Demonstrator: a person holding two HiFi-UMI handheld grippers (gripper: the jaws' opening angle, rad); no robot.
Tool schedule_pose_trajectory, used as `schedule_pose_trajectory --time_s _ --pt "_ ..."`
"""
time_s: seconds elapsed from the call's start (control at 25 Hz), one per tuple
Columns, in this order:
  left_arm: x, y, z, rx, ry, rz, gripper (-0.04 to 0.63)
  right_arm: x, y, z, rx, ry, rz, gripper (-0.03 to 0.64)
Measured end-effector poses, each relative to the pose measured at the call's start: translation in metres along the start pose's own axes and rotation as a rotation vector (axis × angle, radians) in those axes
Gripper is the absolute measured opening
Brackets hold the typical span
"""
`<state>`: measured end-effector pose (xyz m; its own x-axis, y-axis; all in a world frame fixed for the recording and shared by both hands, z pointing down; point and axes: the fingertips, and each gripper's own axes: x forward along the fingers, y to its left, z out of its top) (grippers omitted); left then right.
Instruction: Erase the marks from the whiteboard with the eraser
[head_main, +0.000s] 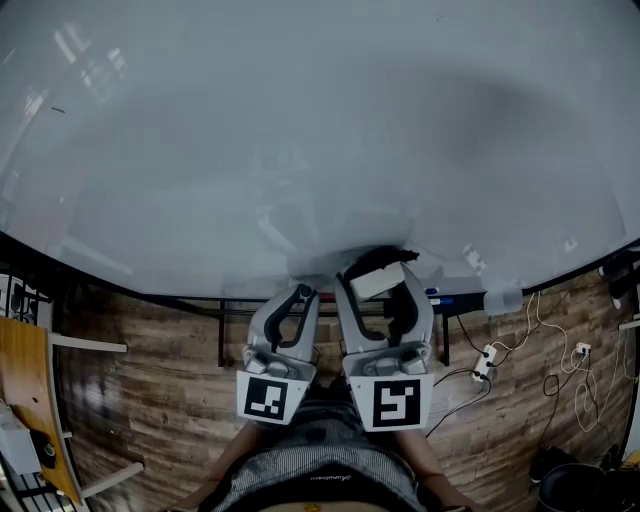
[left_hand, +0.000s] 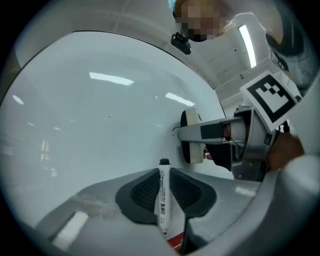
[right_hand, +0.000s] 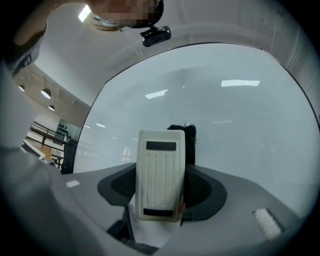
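Dim, cool fisheye views; streaky glare on whiteboard (left_hand: 100, 125); vignetted corners

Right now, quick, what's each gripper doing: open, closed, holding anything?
Left gripper: closed on a marker.
Right gripper: closed on the eraser, up against the whiteboard.

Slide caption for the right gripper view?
Right gripper shut on the white eraser, black felt side toward the glossy whiteboard.
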<state>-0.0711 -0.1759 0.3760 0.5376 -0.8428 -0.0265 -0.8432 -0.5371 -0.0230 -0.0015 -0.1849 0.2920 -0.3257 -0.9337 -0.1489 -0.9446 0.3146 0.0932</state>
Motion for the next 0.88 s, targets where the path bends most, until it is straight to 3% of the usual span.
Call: schedule_pose_trajectory --time_s 0.2,0.48,0.88 --pt "-0.02 0.025 0.0 -0.005 0.006 0.072 0.074 0.008 0.032 0.004 -0.01 -0.01 0.064 0.259" --pt "-0.046 0.06 0.003 0.0 0.003 0.165 0.074 0.027 0.096 0.004 0.024 -0.013 0.233 0.259" --pt "-0.043 0.056 -0.001 -0.012 0.008 0.163 0.073 0.026 0.095 0.002 0.024 -0.009 0.264 0.259"
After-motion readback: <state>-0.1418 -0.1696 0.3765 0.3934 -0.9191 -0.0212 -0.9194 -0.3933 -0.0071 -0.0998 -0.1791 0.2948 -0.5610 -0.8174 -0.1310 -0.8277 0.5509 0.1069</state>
